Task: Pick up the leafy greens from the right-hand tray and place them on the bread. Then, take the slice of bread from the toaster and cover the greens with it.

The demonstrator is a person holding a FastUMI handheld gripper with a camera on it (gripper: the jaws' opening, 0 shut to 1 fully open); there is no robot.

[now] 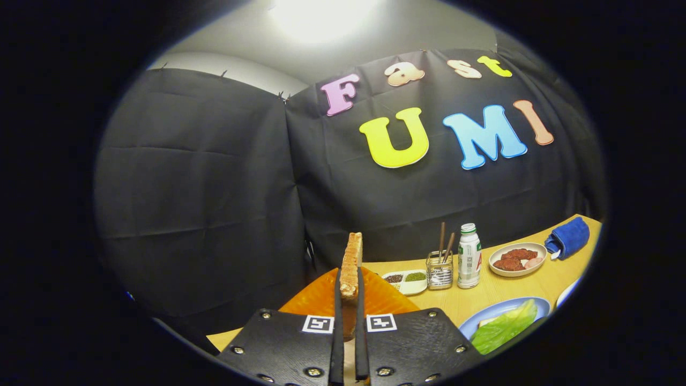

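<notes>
The slice of bread (351,265) is held upright, squeezed between both fingers of the gripper (349,300), and next it should be laid flat over the greens (504,326) on the blue plate (541,305).

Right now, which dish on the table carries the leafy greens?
The blue plate beside the gripper, which is shut on the bread slice. The beige plate beyond holds red food.
</notes>
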